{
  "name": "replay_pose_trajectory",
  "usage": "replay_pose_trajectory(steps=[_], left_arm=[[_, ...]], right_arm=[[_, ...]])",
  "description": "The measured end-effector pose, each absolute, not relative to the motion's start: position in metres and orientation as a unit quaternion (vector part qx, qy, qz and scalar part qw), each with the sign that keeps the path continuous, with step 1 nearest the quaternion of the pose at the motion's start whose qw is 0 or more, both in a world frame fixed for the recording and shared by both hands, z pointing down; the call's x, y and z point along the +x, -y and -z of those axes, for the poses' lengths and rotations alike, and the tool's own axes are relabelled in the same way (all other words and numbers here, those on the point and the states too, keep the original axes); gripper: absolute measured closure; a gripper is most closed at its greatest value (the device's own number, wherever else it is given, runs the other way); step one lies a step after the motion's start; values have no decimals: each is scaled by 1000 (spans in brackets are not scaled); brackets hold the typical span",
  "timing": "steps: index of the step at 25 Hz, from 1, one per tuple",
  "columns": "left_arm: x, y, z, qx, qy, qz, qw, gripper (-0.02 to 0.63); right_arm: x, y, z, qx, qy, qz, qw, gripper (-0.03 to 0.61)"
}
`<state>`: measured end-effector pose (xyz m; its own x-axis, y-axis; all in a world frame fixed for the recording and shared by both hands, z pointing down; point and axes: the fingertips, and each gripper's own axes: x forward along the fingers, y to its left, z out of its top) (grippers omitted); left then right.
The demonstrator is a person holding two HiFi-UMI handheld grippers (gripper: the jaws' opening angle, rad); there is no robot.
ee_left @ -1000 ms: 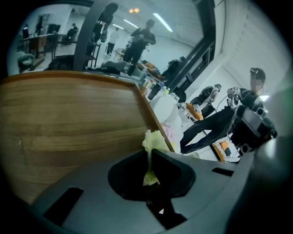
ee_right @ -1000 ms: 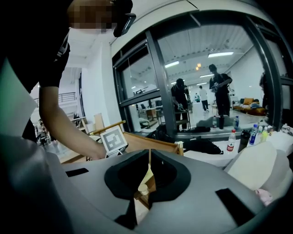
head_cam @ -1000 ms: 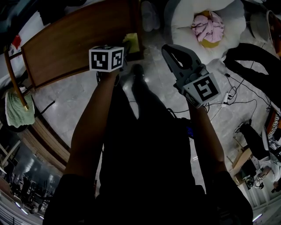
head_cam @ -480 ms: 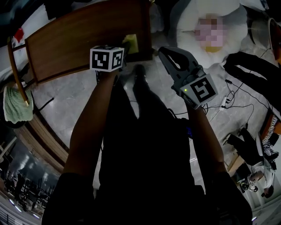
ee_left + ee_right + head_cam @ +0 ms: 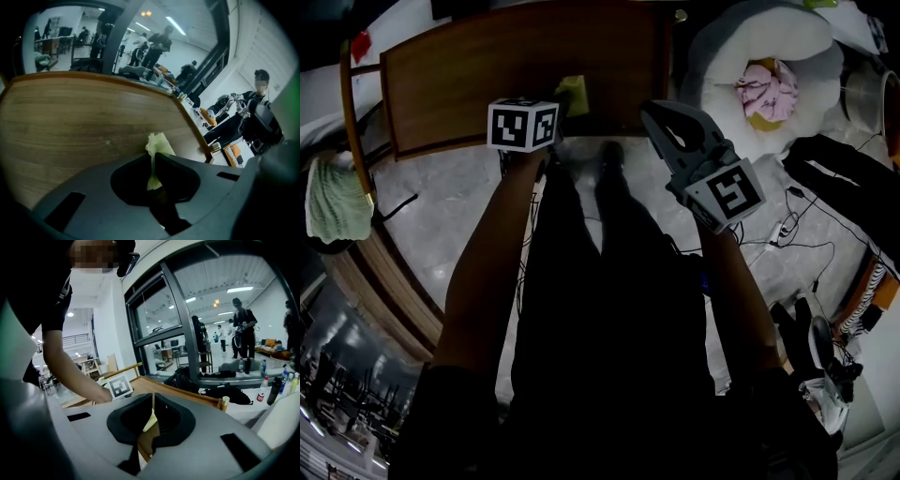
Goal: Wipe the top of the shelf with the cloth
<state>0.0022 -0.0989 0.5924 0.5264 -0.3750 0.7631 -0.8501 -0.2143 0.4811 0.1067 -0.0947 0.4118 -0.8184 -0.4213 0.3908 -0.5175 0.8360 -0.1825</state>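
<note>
i saw my left gripper (image 5: 557, 109) at the shelf top's (image 5: 487, 80) front edge, meeting the yellow-green cloth (image 5: 573, 91) there; my right gripper (image 5: 655, 112) hung just off its front right corner.

Pink cloth (image 5: 772, 89) on wht cushion (image 5: 722, 52), grn towel (image 5: 336, 199) at L.

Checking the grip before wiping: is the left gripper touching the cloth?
Touching. The left gripper view shows the left gripper with its jaws closed on the yellow-green cloth, which pokes out past the tips.

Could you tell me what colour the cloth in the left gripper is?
Cloth: pale yellow-green, best in left gripper view.
</note>
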Motion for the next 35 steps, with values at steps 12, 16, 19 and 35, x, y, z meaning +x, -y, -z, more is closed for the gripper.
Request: replay_pose_trajectory(steps=[12,16,19,35], left_arm=[[-134,82,-601,708,462,-267,462,580],[-179,73,-601,698,476,-273,459,580],[-212,64,-603,689,487,-272,463,580],[-337,25,-611,619,560,-213,508,580]], right_arm=[[15,91,-420,214,951,-142,175,552],[-18,86,-423,201,953,-141,177,551],[-43,84,-424,195,955,-140,176,552],[-101,66,-430,169,958,-141,186,551]])
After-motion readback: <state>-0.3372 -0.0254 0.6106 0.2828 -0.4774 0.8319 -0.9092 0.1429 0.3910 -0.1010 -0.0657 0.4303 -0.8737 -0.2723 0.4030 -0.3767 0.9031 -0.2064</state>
